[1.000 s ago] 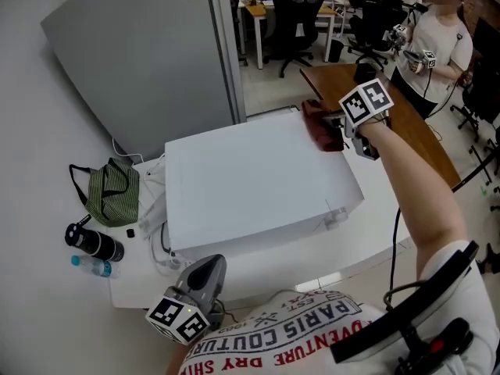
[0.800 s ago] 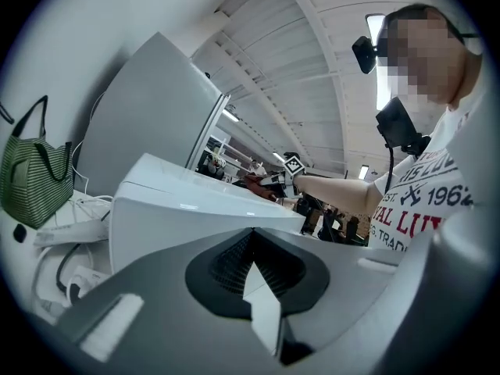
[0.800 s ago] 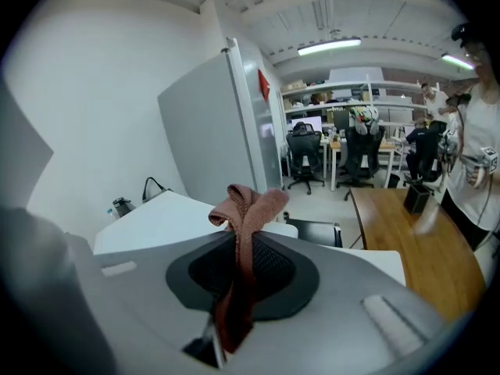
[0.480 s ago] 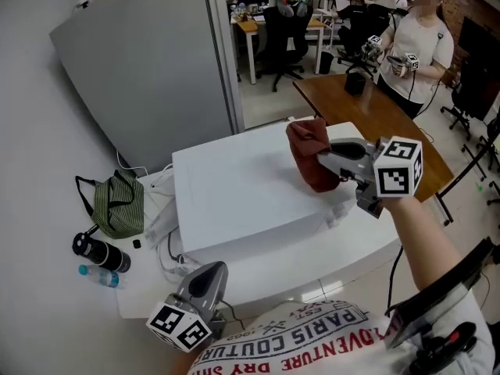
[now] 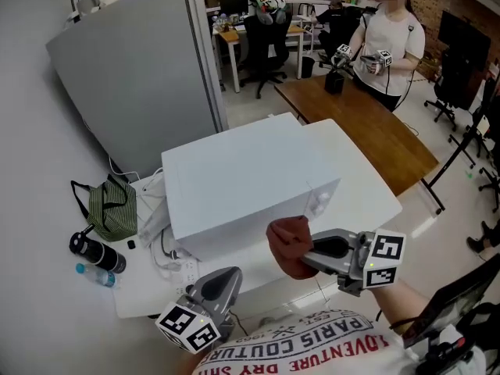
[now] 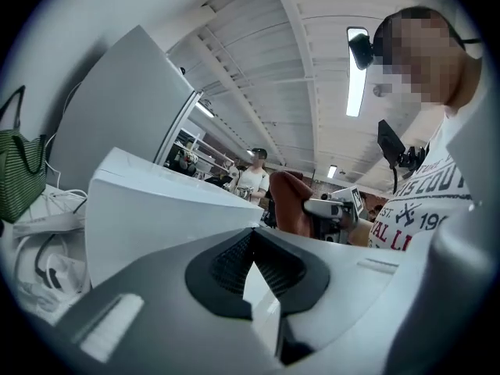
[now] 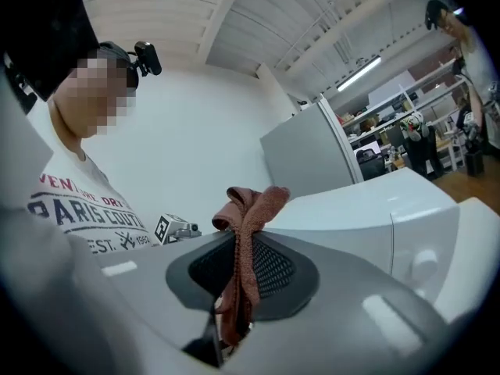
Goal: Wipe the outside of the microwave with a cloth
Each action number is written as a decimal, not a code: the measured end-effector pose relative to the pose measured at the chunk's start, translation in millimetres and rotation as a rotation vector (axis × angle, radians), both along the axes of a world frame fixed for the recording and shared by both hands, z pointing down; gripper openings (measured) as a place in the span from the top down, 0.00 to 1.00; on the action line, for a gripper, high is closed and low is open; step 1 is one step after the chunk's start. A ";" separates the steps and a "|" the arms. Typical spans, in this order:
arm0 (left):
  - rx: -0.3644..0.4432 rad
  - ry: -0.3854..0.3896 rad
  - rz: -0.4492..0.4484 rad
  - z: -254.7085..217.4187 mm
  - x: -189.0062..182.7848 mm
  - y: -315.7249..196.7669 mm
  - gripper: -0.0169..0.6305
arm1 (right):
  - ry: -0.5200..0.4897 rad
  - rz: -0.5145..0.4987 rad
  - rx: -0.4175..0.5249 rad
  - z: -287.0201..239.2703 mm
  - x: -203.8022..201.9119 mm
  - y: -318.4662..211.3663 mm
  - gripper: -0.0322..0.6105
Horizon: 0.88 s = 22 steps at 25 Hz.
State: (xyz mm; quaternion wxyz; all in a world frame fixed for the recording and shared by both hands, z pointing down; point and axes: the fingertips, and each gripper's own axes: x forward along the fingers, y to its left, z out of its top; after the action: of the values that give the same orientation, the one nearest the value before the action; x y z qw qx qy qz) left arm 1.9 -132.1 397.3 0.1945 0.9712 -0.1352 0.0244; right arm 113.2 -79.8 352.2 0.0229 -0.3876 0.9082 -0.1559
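Right, the microwave [image 5: 242, 182] sits on the white table [image 5: 367, 186], long axis running left to right across the head view. Its front face, with the knobs at the right-hand end, is turned toward the person.

And the cloth [image 5: 289, 244], reddish-brown and bunched, is out in front of that front face, near its right half. Whether it touches the microwave cannot be told from here. In the right gripper view the cloth [image 7: 246, 241] runs lengthwise along the seam of the jaws and pokes out past their tips in a folded lump.

The right gripper [image 5: 311, 255] is clamped tight on it. It points leftward across the person's body, lying roughly level, with its marker cube [image 5: 383, 258] trailing at the right.

Over to the left gripper [image 5: 223, 281]: it is low, close to the chest, aimed forward at the microwave's front. Its jaws are pressed together with nothing between them.

On the table's left end lies a green striped bag [image 5: 111, 205], its contents not visible. Beside it lie a black flask [image 5: 95, 250] and a small water bottle [image 5: 95, 274]. White cables [image 5: 168, 256] are bunched against the microwave's left side.

Behind stands a grey partition [image 5: 133, 76]. Farther back, another person [image 5: 387, 45] stands at a wooden table [image 5: 367, 127].
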 end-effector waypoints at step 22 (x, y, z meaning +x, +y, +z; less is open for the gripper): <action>0.094 -0.044 -0.033 -28.9 50.7 194.6 0.97 | -0.063 -0.085 0.024 20.9 12.4 176.7 0.89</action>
State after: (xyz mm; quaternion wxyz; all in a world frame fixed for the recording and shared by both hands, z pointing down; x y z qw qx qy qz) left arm 52.5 62.5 368.4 0.1462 0.9761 -0.1563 0.0363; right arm 125.6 96.9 373.2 0.0496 -0.3431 0.9246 -0.1580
